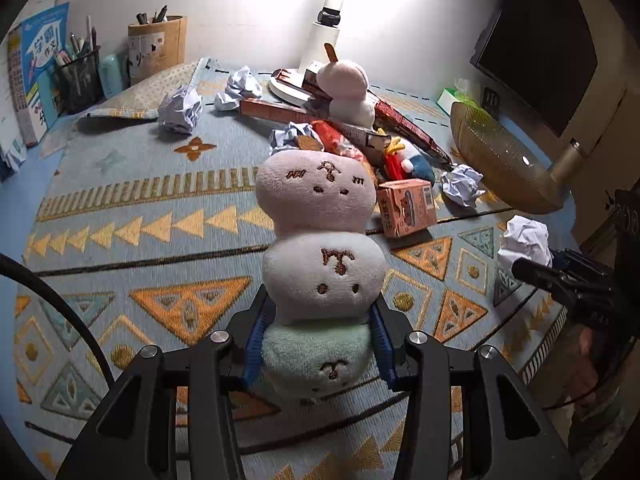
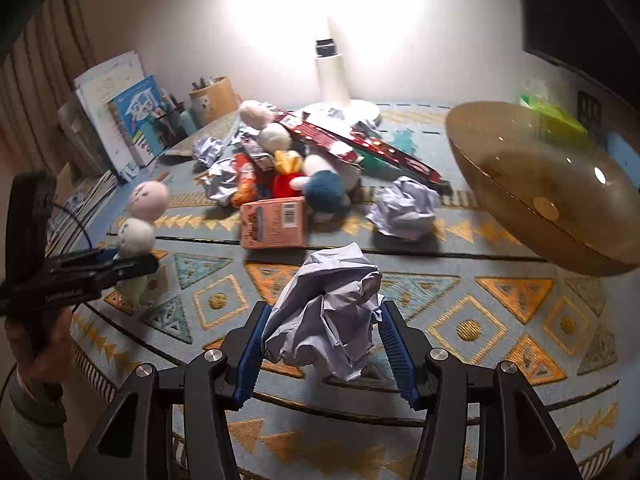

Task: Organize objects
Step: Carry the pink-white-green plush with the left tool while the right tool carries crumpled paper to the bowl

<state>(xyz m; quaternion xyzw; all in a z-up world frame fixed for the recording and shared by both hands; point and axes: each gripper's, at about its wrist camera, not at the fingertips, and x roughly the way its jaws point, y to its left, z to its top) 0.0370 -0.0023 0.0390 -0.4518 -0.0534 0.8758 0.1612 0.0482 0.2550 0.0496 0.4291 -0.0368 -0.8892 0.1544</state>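
Note:
My left gripper (image 1: 320, 344) is shut on a plush toy (image 1: 320, 248) of three stacked balls, pink, white and green, gripped at the green ball and held upright above the patterned cloth. The toy also shows in the right wrist view (image 2: 138, 220). My right gripper (image 2: 322, 344) is shut on a crumpled paper ball (image 2: 332, 312), held just above the cloth. It shows in the left wrist view (image 1: 532, 268) at the right with the paper ball (image 1: 524, 240).
A pile lies mid-table: a pink box (image 2: 276, 222), a second stacked plush (image 1: 348, 88), a blue and red plush (image 2: 316, 184), long red boxes (image 2: 360, 144), several paper balls (image 2: 404, 208). An amber glass bowl (image 2: 540, 184) sits right. A lamp base (image 2: 340, 108), pen holders (image 1: 80, 72) and books (image 1: 36, 76) stand behind.

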